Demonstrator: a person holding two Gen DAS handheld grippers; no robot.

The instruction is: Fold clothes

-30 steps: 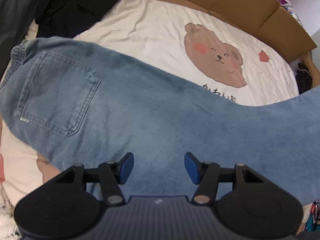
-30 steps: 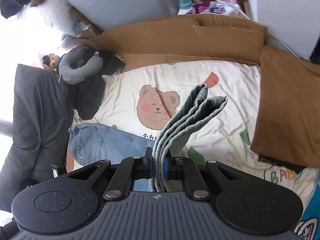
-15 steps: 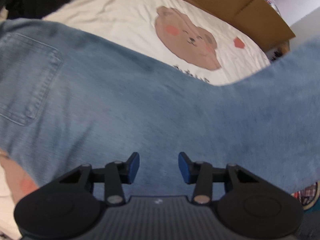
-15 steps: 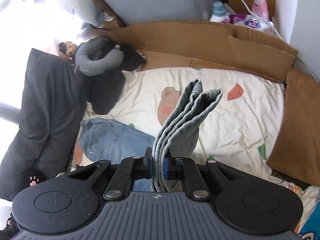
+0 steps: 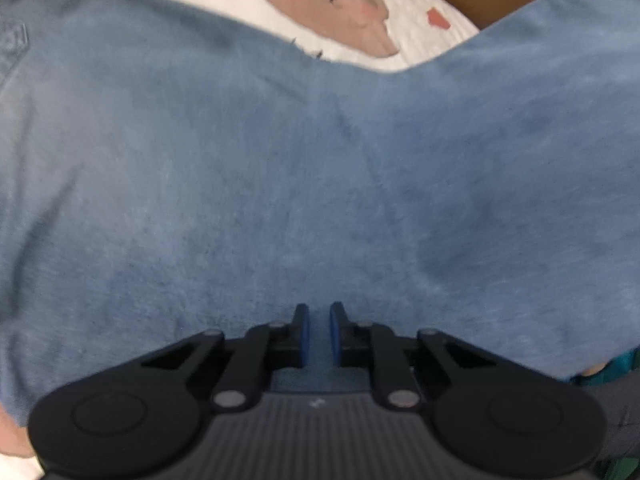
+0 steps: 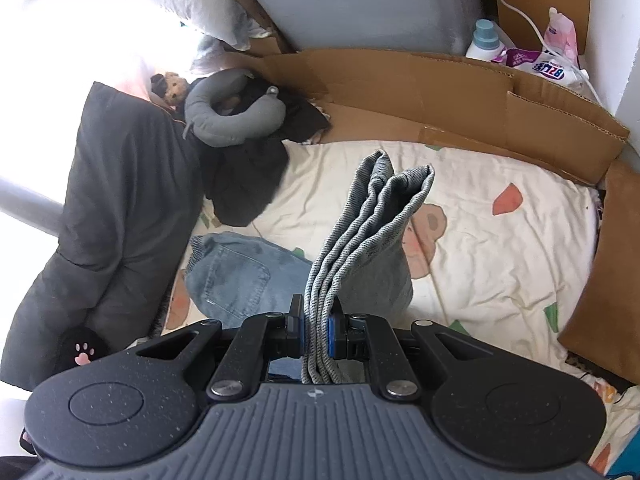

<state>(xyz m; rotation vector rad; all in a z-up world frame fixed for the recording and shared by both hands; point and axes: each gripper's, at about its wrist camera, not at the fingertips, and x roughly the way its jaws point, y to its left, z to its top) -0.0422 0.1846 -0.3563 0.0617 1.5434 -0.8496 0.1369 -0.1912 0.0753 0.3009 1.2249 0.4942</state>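
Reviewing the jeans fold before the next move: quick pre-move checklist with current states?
1. Right tongs clamped on the jeans leg ends: ok, stacked layers sit between the pads.
2. Left tongs gripping denim: cannot tell; pads nearly shut with fabric behind them, but the picture is blurred.
3. Waist end with back pocket lying flat on the bedsheet: ok.
4. Held layers aligned: not ok, the free ends splay apart at the top.
5. Landing area free: ok, bare sheet right of the jeans; the dark jacket and neck pillow lie at the far left corner.
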